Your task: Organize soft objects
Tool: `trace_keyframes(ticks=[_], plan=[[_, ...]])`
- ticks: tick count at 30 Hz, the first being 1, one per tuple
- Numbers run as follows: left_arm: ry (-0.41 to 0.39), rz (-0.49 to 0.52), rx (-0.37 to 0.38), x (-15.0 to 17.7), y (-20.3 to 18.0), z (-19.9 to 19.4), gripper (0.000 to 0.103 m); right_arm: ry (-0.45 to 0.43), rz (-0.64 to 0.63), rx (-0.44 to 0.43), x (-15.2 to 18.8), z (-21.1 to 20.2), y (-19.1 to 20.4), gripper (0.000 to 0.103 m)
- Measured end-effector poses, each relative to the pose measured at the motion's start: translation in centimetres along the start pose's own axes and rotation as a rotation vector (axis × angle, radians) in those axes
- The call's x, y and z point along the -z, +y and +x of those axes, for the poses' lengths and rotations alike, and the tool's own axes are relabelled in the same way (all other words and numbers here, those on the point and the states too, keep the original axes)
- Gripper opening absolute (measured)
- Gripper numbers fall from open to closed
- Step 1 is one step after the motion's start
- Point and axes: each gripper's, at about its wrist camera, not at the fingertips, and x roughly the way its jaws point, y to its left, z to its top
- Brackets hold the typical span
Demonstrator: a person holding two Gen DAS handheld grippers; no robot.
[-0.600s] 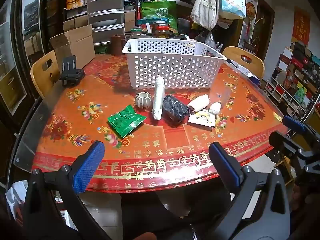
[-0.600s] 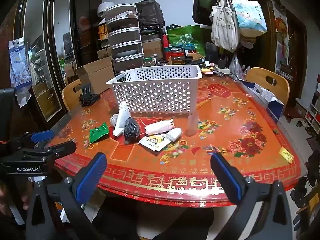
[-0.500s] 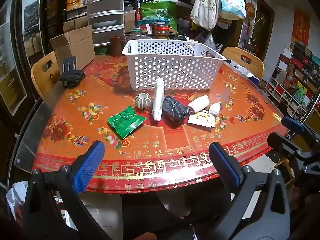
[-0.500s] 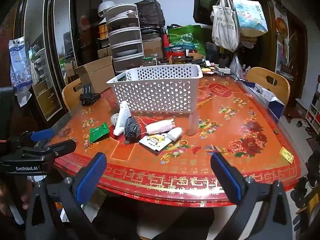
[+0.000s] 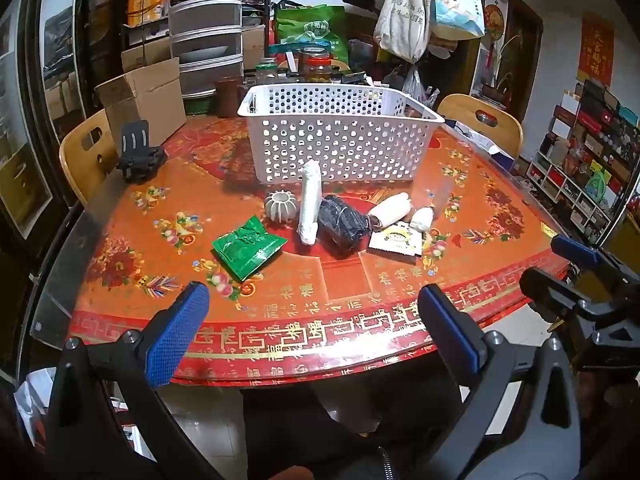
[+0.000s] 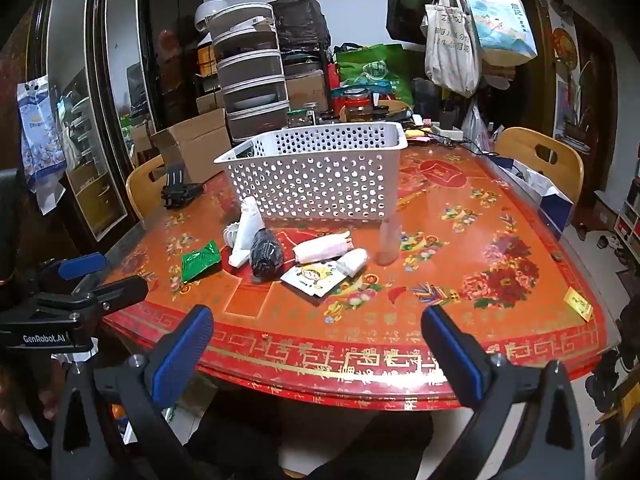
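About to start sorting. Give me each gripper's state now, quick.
Left gripper: open, holding nothing, short of the table's near edge.
Right gripper: open, holding nothing.

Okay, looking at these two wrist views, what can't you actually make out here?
- Inside of the white basket: both views, its perforated walls hide the floor.
- Ribbed grey ornament: right view, mostly behind the white roll.
- Print on the green packet: too small and crumpled.
- Translucent item near the basket: blurred, unidentifiable.

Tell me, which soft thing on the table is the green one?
The flat green packet at the left end of the row. It is the only green one: the long roll beside it is white and the bundle next along is black.
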Motion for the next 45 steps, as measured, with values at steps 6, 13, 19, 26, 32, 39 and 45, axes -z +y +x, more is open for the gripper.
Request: trace_keyframes(ticks=[6, 13, 19, 26, 32, 39, 45], plan=[[-0.004, -0.004, 0.005, -0.03, 0.49, -0.18, 0.103, 0.005, 0.000, -0.002, 0.08, 0.16, 0.00, 0.103], [0.000, -0.003, 0.003, -0.03, 0.27, -0.08, 0.103, 0.004, 0.003, -0.003, 0.08, 0.14, -0.06, 0.103], [0.001, -0.004, 0.003, -0.09, 0.18, -0.04, 0.103, 0.005, 0.003, -0.003, 0.06, 0.13, -0.03, 0.103], [0.002, -0.003, 0.003, -0.08, 0.06, 0.02, 0.103, 0.005, 0.004, -0.002, 0.07, 0.13, -0.06, 0.103], [0.003, -0.005, 0.004, -0.10, 0.08, 0.00, 0.103, 0.007, 0.006, -0.001, 0.09, 0.12, -0.13, 0.103], [0.004, -0.004, 0.005, -0.15, -0.12, 0.00, 0.103, 0.010, 0.002, -0.002, 0.15, 0.10, 0.11, 0.103], [0.004, -0.006, 0.005, -0.15, -0.11, -0.01, 0.103, 0.013, 0.004, -0.001, 0.14, 0.22, 0.12, 0.103]])
